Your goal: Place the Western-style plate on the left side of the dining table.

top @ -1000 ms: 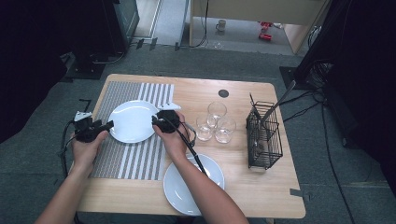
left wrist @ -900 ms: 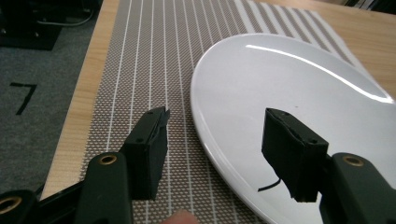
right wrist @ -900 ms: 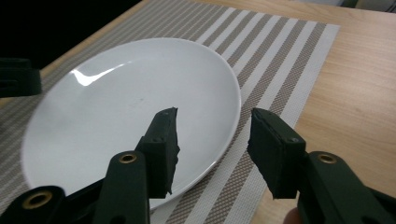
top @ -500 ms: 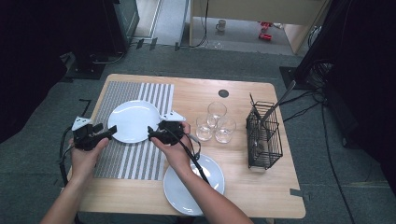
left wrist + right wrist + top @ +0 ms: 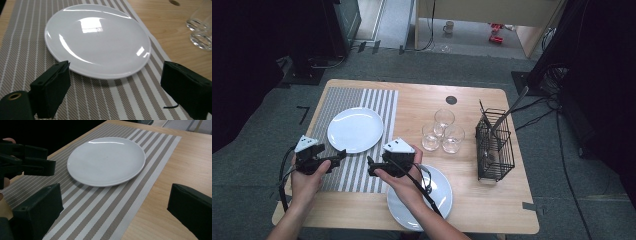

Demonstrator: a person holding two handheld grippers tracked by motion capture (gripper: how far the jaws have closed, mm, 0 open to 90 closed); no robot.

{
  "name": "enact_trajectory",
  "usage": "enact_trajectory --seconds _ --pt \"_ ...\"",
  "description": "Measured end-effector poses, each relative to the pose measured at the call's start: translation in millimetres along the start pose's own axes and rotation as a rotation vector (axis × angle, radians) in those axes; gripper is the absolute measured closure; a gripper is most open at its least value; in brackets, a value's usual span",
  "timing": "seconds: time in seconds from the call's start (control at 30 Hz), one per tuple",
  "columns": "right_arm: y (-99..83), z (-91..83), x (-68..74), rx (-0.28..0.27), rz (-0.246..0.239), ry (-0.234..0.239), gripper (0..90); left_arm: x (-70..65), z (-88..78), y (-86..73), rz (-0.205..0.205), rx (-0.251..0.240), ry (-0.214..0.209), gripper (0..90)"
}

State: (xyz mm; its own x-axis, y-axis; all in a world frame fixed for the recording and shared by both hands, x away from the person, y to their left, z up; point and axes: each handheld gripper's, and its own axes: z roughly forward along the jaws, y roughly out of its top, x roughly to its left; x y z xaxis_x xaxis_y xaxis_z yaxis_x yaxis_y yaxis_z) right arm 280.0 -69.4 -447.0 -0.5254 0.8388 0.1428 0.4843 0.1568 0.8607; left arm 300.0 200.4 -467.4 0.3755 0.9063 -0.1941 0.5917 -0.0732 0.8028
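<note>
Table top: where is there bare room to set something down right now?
Bare wood lies at the far edge between the striped placemat and the wire basket, beyond the three glasses, and at the near right corner beside the near plate. The mat's middle is crowded: far plate, left gripper, right gripper.

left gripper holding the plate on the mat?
No. The left gripper stands open, its jaws apart and short of the white plate, which lies free on the striped mat.

both hands hold their tongs low, left tongs (image 5: pixel 339 156) and right tongs (image 5: pixel 371 166) gaping, tips facing each other.
</note>
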Motion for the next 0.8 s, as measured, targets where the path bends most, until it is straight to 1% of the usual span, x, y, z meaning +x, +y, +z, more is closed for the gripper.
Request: enact_trajectory --seconds 0.03,0.07,0.17,0.2,0.23,0.27,0.33,0.4,0.53,0.57,0.63,0.7,0.8 --pt "-4.5 -6.0 1.4 0.001 0.000 0.003 0.0 -2.4 -1.6 -1.4 0.012 0.002 0.000 8.2" --pt "-4.5 -6.0 1.4 0.001 0.000 0.003 0.0 -4.5 -3.4 -2.8 0.014 0.000 -0.006 8.2" --pt "-11.3 -15.0 3.1 0.001 0.002 0.010 0.0 -10.9 -7.9 -7.0 0.034 0.007 -0.016 7.6" --pt "-13.7 -18.0 4.0 0.001 0.003 0.010 0.0 -12.7 -9.1 -8.7 0.033 0.007 -0.025 7.0" --pt "-18.5 -23.9 5.1 -0.002 -0.002 0.002 0.0 -14.2 -10.4 -10.7 0.040 0.009 -0.038 2.6" --pt "-18.5 -23.9 5.1 -0.002 -0.002 0.002 0.0 -16.0 -11.8 -13.0 0.045 0.010 -0.045 2.6" --pt "-23.5 -29.7 5.4 -0.005 -0.011 -0.004 0.0 -19.6 -13.1 -18.6 0.055 0.020 -0.037 2.5" --pt "-29.1 -35.0 4.8 -0.005 -0.011 -0.006 0.0 -22.9 -12.8 -25.5 0.072 0.029 -0.028 2.5" --pt "-39.2 -44.3 3.6 -0.004 -0.009 -0.009 0.0 -29.5 -8.6 -37.6 0.085 0.057 -0.036 2.5" --pt "-41.1 -46.8 3.3 -0.004 -0.007 -0.012 0.0 -31.5 -7.5 -40.0 0.094 0.063 -0.035 2.5" --pt "-44.7 -52.1 2.4 -0.013 -0.013 -0.020 0.0 -34.8 -6.0 -44.3 0.110 0.071 -0.020 2.5" --pt "-47.9 -57.6 1.3 -0.017 -0.011 -0.027 0.0 -38.0 -2.2 -49.8 0.144 0.089 0.002 2.5" --pt "-51.4 -65.1 -1.2 -0.028 -0.012 -0.038 0.0 -38.3 3.7 -56.0 0.155 0.128 0.016 2.5"
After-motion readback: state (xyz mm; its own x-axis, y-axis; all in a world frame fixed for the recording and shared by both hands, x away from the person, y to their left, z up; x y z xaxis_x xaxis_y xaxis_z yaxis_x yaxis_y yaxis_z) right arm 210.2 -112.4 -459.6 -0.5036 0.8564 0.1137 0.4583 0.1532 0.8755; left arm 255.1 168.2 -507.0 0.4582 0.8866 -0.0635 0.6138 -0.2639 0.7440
